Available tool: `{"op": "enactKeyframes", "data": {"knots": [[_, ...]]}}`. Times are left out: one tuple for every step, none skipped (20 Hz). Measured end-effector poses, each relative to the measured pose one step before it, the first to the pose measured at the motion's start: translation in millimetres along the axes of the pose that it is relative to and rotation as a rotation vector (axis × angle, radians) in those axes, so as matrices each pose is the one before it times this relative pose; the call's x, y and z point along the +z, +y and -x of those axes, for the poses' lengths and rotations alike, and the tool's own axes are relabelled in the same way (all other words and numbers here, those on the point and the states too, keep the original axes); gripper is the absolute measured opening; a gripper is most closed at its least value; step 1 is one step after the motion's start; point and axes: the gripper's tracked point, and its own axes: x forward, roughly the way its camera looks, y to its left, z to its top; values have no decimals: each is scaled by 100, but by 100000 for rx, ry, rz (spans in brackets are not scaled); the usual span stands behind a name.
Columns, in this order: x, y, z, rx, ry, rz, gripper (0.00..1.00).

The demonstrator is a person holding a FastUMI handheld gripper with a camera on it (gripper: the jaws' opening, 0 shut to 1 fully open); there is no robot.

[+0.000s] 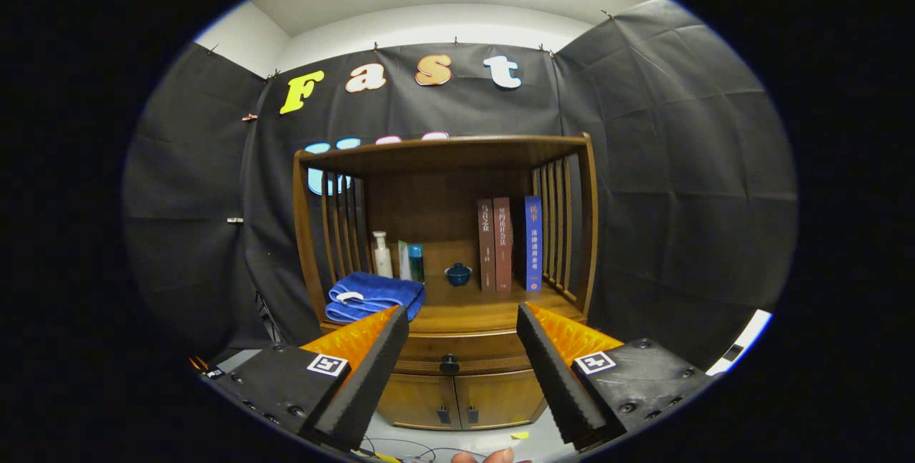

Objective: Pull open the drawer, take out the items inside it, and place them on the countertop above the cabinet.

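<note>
Claw (462, 321) released, facing the wooden cabinet (447, 249).
Drawer (457, 363) closed, its dark knob (449, 364) between the spread fingers, beyond their tips. On the bench (465, 309) above: blue towel (375, 295), white bottle (382, 254), small blue lidded pot (458, 274), three upright books (509, 243); spine lettering too small to read.

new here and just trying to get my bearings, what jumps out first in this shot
A wooden cabinet stands against the black cloth wall, and the open claw frames its closed drawer, whose dark knob sits between and beyond the fingers. On the countertop, a folded blue towel lies at the left, just past one finger. Upright books stand at the right, and a small dark lidded cup sits between towel and books.
</note>
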Motion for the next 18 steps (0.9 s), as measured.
{"op": "enactKeyframes", "data": {"knots": [[-1033,-345,-685,-808,-1049,-87,100],[-968,-335,-674,-1045,-1417,-752,100],[-1031,-127,-783,-185,-978,-573,100],[-1149,-15,-632,-341,96,-643,99],[-1415,-229,-881,-820,1074,-759,99],[-1368,-205,-856,-683,1073,-951,99],[-1407,-130,-884,-257,1689,-781,99],[-1472,-153,-952,-898,2176,-87,99],[-1566,-321,-1020,-860,1982,746,99],[-1410,-69,-1062,-260,2110,1707,99],[-1385,-17,-869,-168,1860,2486,99],[-1266,-16,-877,-449,1569,2830,100],[-1032,9,-931,-604,1401,2771,100],[-916,69,-813,-428,1350,2832,100],[-828,336,-898,543,1424,2219,100],[-616,478,-847,898,988,517,100],[-547,811,-882,2270,1724,-1548,100],[-833,746,-722,2507,1969,-2115,100]]}}
